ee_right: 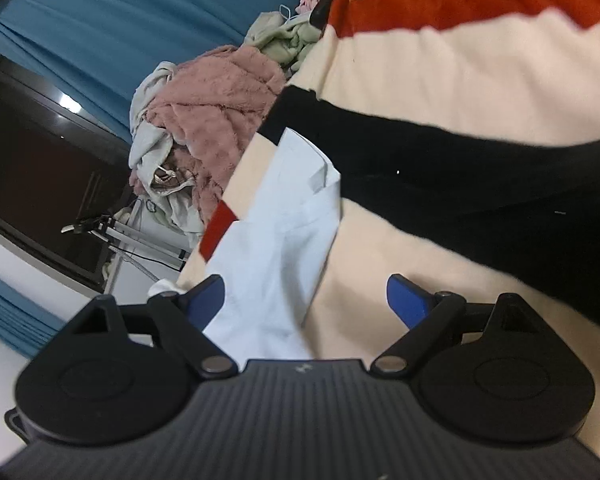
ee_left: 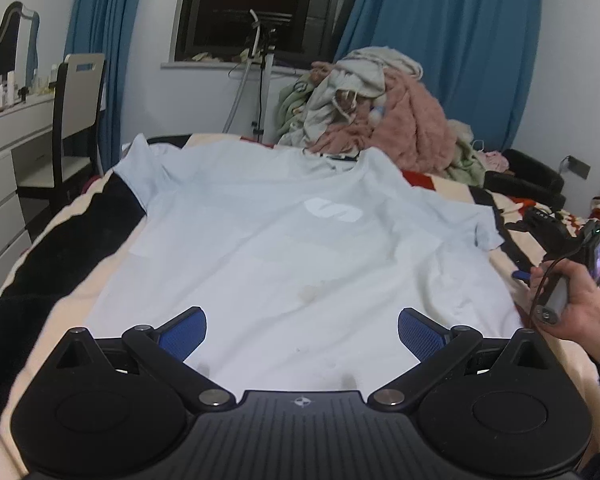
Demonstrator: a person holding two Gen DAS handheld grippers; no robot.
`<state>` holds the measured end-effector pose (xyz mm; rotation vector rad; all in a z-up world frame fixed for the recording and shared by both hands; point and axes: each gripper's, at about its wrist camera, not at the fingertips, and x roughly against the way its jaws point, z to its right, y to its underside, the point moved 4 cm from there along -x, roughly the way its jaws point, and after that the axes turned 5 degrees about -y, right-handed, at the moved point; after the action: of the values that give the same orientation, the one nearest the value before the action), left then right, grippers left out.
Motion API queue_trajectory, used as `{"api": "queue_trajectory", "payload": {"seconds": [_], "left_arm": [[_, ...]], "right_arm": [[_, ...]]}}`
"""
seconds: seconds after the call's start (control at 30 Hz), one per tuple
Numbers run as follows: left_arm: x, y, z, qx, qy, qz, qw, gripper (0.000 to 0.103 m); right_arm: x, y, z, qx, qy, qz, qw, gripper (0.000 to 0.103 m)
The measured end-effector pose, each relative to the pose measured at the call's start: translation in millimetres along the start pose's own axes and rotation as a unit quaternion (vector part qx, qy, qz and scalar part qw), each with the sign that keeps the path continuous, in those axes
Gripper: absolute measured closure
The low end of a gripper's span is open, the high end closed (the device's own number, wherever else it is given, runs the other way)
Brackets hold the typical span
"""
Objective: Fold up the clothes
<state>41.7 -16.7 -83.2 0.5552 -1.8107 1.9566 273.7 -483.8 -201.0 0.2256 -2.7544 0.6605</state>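
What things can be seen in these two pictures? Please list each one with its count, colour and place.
T-shirt: one, pale blue with a white logo, spread flat on the blanket.
Blanket: one, cream with black and red stripes, under the T-shirt.
Clothes pile: one heap, pink, white and green, beyond the collar.
Curtains: two, blue, either side of the window.
Window: one, dark, back wall.
Chair: one, dark with pale panels, left of the bed.
Dresser: one, white, far left.
Left gripper: black with blue pads, open, over the hem.
Right gripper: same colours, open, at the shirt's side edge.
Hand: one, holding the right gripper's handle.
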Motion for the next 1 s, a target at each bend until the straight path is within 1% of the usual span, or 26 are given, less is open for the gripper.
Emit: {"api": "queue_trajectory", "payload": {"seconds": [0.07,0.2,0.3,0.37,0.4,0.43,0.47,0.57,0.63,0.67,0.7,0.73,0.83,0.87,0.9,0.93,0.97,1.0], "left_arm": [[-10,1,1,-0.004,-0.001,-0.004,1.0,0.0],[-28,1,6,-0.011,-0.005,-0.015,0.9998,0.0],[-41,3,8,-0.015,-0.004,-0.024,0.9996,0.0],[-51,5,10,-0.018,-0.005,-0.031,0.9994,0.0],[-55,6,10,-0.02,-0.006,-0.034,0.9992,0.0],[-60,6,10,-0.021,-0.006,-0.038,0.999,0.0],[-65,6,10,-0.02,-0.006,-0.042,0.9989,0.0],[-75,5,8,-0.015,-0.008,-0.044,0.9989,0.0],[-81,3,7,-0.011,-0.008,-0.045,0.9989,0.0],[-83,1,6,-0.01,-0.01,-0.043,0.999,0.0],[-82,-2,5,-0.009,-0.014,-0.036,0.9992,0.0],[-81,-5,5,-0.009,-0.019,-0.029,0.9994,0.0],[-79,-15,2,-0.007,-0.032,-0.008,0.9994,0.002],[-74,-20,1,-0.007,-0.04,0.007,0.9992,0.001],[-65,-24,-2,-0.013,-0.052,0.036,0.9979,0.001],[-55,-28,-3,-0.023,-0.065,0.06,0.9958,0.0],[-47,-30,-5,-0.032,-0.075,0.077,0.9936,0.0],[-42,-32,-6,-0.039,-0.083,0.083,0.9923,0.0]], "right_arm": [[-20,1,7,0.002,-0.023,-0.003,1.0,0.013],[-60,8,-5,0.033,-0.08,-0.013,0.996,0.012],[-85,11,-13,0.075,-0.08,-0.002,0.994,0.012],[-101,8,-18,0.097,-0.07,0.009,0.993,0.012],[-107,6,-20,0.106,-0.065,0.015,0.992,0.014],[-114,4,-21,0.113,-0.057,0.021,0.992,0.02],[-120,1,-21,0.121,-0.049,0.028,0.991,0.023],[-131,-7,-17,0.121,-0.042,0.048,0.991,0.037],[-138,-10,-13,0.122,-0.033,0.055,0.991,0.054],[-141,-11,-12,0.122,-0.029,0.058,0.99,0.06],[-142,-12,-10,0.119,-0.024,0.06,0.991,0.073],[-141,-13,-8,0.114,-0.025,0.062,0.991,0.081],[-139,-15,-4,0.108,-0.022,0.065,0.992,0.086],[-138,-15,-5,0.112,-0.019,0.064,0.991,0.086],[-139,-17,-10,0.124,-0.006,0.057,0.991,0.088],[-137,-21,-17,0.138,0.003,0.056,0.989,0.095],[-132,-26,-28,0.152,0.008,0.062,0.986,0.096],[-126,-32,-38,0.165,0.013,0.068,0.984,0.097]]}}
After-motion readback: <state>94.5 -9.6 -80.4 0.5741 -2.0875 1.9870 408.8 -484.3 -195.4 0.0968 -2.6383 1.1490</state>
